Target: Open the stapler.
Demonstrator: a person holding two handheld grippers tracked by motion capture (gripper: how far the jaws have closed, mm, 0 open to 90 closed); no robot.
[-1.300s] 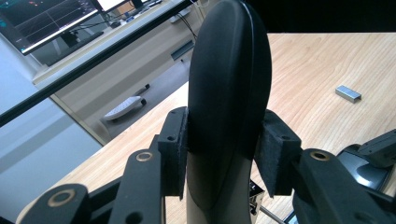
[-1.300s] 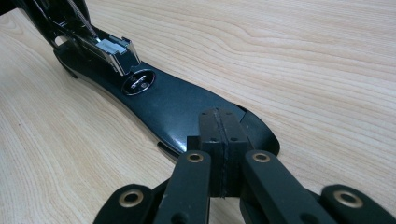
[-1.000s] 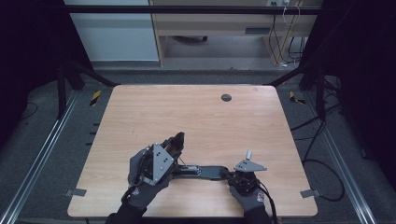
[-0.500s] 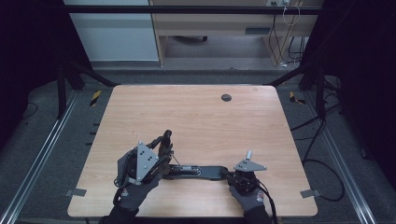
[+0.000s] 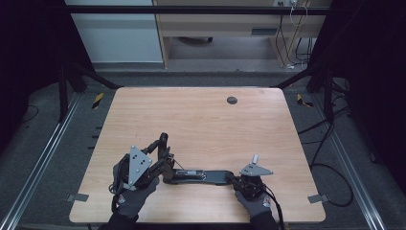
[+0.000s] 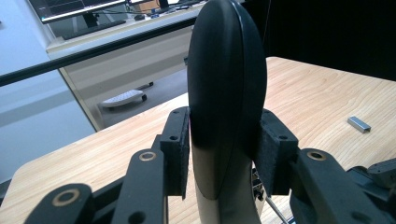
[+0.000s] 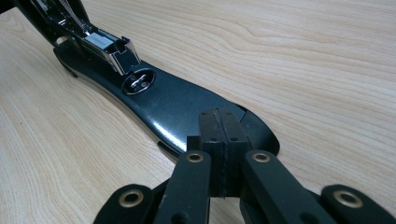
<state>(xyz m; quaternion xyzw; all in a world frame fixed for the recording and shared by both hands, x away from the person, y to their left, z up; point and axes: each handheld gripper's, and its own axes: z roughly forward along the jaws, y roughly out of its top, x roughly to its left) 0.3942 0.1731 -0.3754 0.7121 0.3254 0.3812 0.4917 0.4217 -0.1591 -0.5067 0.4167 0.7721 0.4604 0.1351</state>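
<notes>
A black stapler (image 5: pixel 194 176), swung open, lies on the wooden table (image 5: pixel 201 120) near its 6 o'clock edge, base flat and lid raised. The left gripper (image 5: pixel 160 146), at the stapler's 9 o'clock end, is clamped on the upright lid (image 6: pixel 227 93), one pad on each side. The right gripper (image 7: pixel 218 135), at the 3 o'clock end, presses pads-together on the base tip (image 7: pixel 254 126); a staple strip (image 6: pixel 358 124) lies apart.

Glossy black, perhaps plastic stapler (image 7: pixel 187 102) with shiny metal channel (image 7: pixel 109 49); matt wood-grain table (image 7: pixel 303 56).
</notes>
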